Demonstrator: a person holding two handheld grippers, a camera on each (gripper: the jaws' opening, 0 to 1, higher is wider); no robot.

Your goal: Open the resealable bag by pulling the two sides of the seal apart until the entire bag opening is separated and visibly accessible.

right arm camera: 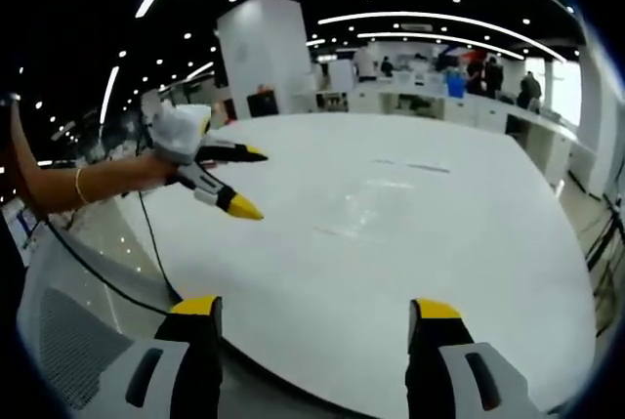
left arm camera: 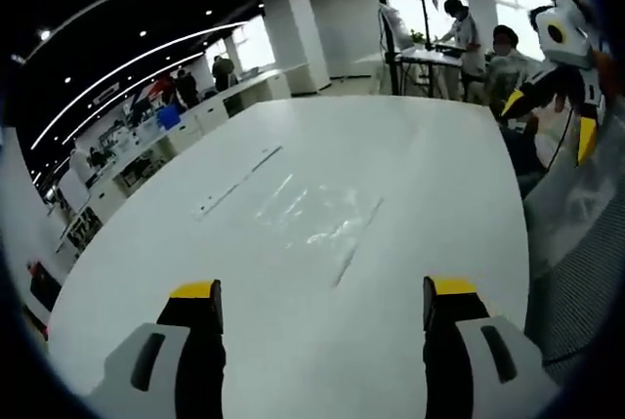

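Lying flat, clear glossy plastic bag [left arm camera: 312, 214], smooth white table [left arm camera: 430, 165]

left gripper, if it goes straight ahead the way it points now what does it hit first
Probably the clear resealable bag, lying flat on the white table ahead of the open left gripper. Nothing stands between them. Depth is unclear, so it might touch bare tabletop just short of the bag.
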